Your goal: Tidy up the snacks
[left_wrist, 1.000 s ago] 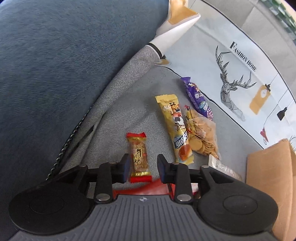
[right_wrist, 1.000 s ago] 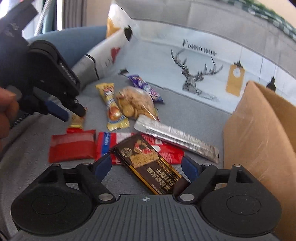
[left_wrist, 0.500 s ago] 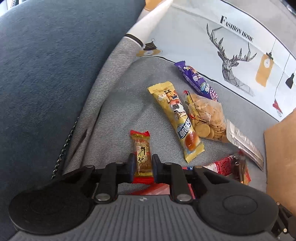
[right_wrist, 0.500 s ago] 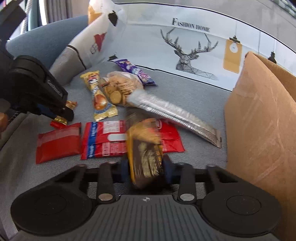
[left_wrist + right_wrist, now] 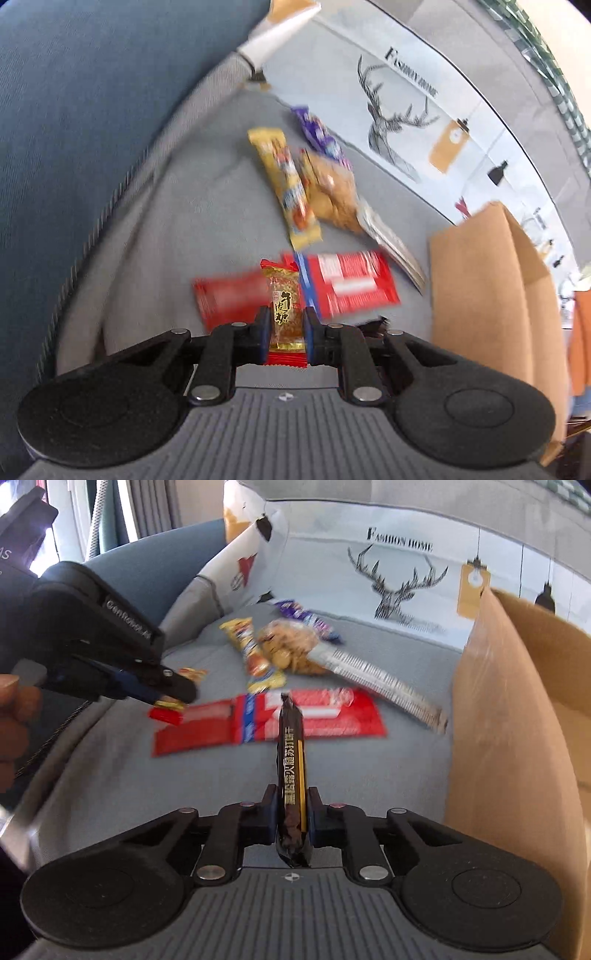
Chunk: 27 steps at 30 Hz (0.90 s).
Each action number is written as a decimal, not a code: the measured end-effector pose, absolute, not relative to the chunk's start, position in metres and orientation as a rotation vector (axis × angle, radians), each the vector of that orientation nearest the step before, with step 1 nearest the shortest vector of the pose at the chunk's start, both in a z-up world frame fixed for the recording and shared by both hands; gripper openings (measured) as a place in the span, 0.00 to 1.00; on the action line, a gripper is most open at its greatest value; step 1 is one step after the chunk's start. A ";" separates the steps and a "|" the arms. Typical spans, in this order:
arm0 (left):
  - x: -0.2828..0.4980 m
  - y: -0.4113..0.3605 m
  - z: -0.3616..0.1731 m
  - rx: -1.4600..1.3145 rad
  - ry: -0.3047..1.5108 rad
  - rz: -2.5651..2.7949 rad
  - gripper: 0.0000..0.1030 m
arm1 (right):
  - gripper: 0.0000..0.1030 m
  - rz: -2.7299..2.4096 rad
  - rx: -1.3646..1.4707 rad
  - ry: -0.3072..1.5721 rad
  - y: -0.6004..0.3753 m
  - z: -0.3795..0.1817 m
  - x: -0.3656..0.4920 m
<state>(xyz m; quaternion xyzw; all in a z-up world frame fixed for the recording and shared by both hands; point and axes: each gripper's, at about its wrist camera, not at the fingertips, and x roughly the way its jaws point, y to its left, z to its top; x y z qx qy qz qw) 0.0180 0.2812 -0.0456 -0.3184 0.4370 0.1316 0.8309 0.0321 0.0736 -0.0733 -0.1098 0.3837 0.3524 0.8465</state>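
Two grips going: your left gripper (image 5: 285,328) is pinching the small red-and-gold candy (image 5: 283,314), your right gripper (image 5: 292,814) is closing on the black snack bar (image 5: 291,771), both above the grey sofa seat (image 5: 110,775).

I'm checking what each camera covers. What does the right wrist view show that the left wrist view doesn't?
Only the right wrist view shows the black snack bar pinched edge-on in the right gripper, whose fingers are closing on it, the left gripper from outside, and a hand. Only the left wrist view shows the gold candy's printed face. Both show the red packets, yellow bar, cookie bag and cardboard box.
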 end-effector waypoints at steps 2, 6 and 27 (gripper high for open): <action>0.012 0.275 -0.048 -0.700 0.945 0.269 0.19 | 0.15 0.770 -0.220 0.815 0.071 -0.072 0.025; -0.001 0.266 -0.056 -0.701 1.022 0.284 0.19 | 0.16 0.842 -0.197 0.855 0.069 -0.071 0.016; 0.003 0.269 -0.069 -0.636 1.086 0.339 0.22 | 0.65 0.861 -0.215 0.910 0.092 -0.096 0.019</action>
